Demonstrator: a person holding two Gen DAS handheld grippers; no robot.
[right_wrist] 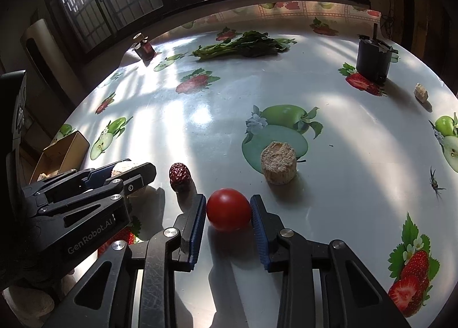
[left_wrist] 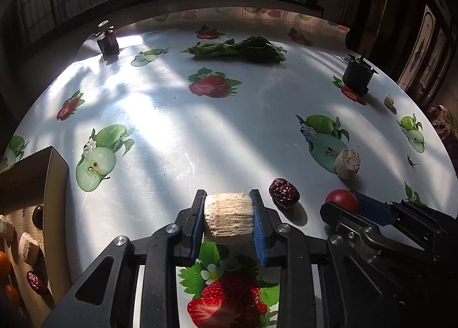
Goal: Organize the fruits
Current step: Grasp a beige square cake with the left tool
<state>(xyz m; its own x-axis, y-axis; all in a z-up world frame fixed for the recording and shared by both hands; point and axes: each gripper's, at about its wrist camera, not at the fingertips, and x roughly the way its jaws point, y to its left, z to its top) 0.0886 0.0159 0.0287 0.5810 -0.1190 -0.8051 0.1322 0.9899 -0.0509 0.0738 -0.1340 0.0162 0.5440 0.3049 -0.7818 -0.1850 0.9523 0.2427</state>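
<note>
My left gripper is shut on a pale cylindrical corn-cob piece, held just above the table. My right gripper is closed around a red cherry tomato; both blue pads touch it and it rests on the table. The tomato also shows in the left wrist view. A wrinkled red date lies between the two grippers, also in the right wrist view. A second cob piece sits beyond the tomato. A cardboard box at the left holds dates, cob pieces and small orange fruits.
A bunch of leafy greens lies at the far side. A black cup stands at the right, a small dark jar at the far left. A small cob piece lies near the right edge. An insect sits at the right.
</note>
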